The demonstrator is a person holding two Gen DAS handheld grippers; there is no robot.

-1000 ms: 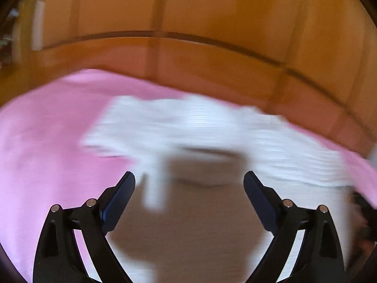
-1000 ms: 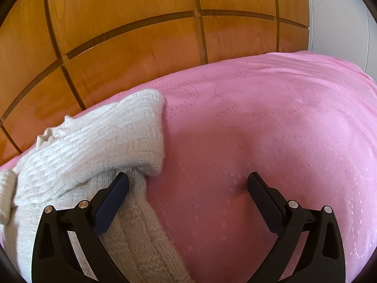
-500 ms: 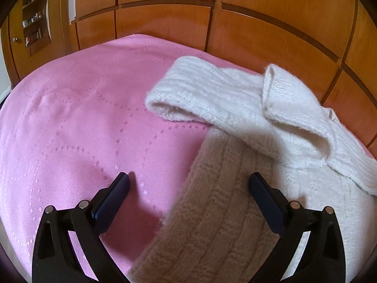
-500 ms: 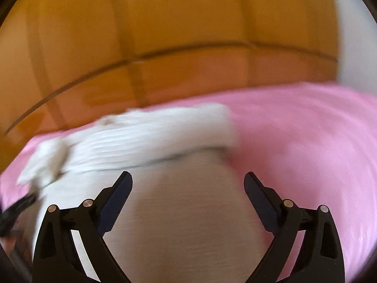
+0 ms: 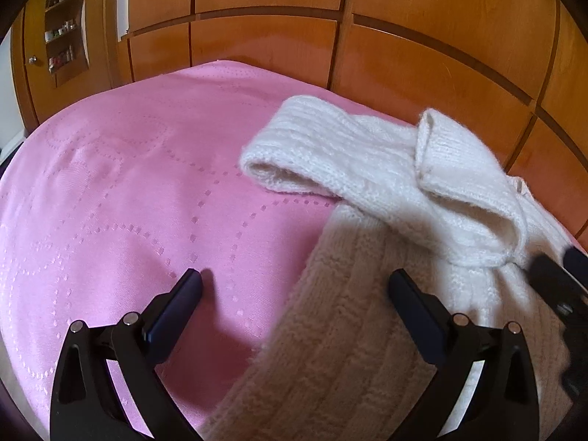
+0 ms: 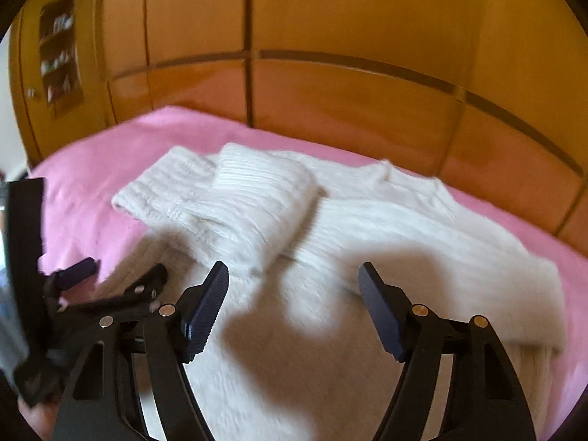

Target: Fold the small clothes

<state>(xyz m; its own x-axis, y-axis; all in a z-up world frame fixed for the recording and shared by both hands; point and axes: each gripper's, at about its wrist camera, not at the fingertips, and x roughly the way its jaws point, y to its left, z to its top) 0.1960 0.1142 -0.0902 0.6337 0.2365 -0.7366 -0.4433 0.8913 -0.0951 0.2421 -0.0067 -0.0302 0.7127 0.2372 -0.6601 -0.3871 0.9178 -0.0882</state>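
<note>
we held the left gripper spread wide, one finger over the pink cover, the other over the white sweater, pinching nothing. the right gripper had just been closing, its fingers apart above the sweater's body, nothing between them. both sleeves lay folded beyond the fingertips.

A cream-white sweater, knitted in ribs on its sleeves and in a woven, basket-like texture on its body, lies on a pink bedspread stitched with dotted circles and curving lines. At twelve o'clock behind it stands orange-brown wooden panelling with dark grooves. The left claw and right claw are black with dark blue pads.
</note>
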